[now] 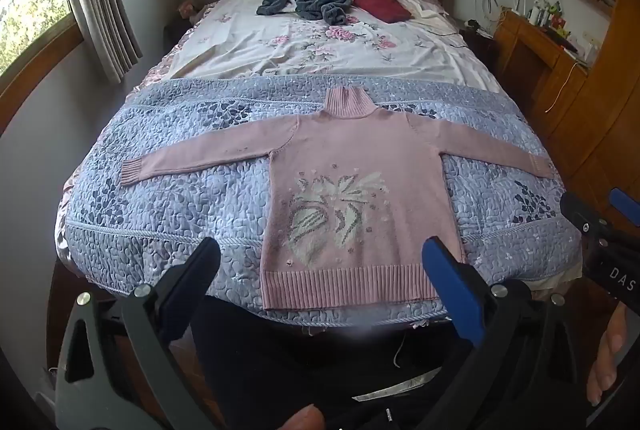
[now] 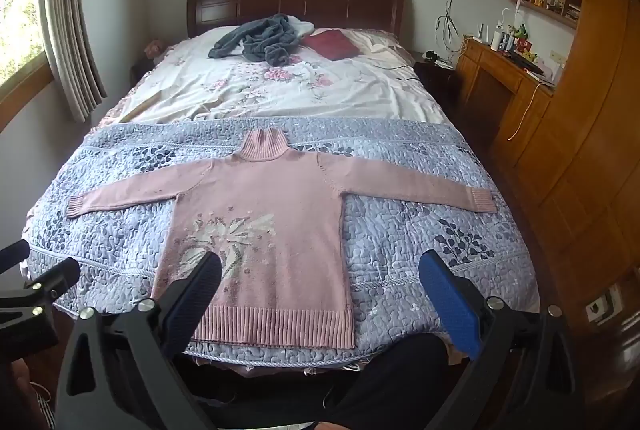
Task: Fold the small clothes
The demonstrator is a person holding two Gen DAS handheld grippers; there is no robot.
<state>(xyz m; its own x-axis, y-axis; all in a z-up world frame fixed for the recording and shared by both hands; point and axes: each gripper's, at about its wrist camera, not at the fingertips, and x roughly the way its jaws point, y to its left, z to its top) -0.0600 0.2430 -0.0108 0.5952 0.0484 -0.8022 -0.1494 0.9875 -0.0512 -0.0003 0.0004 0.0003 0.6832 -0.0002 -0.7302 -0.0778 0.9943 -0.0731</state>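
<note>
Probably soft and limp, the pink sweater (image 1: 356, 197) lies flat on the bed (image 1: 180, 197); left claw (image 1: 320, 262) and right claw (image 2: 320, 278) hover released; grip a sleeve cuff.

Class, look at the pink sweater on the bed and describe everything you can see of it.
The pink sweater is a small knitted turtleneck with a ribbed collar, cuffs and hem and a pale floral motif on the chest. It lies flat, front up, unfolded, both sleeves spread straight out sideways, hem toward the camera near the bed's foot. It rests only on the blue quilted bedspread. Both grippers hover open before it; neither touches it.
</note>
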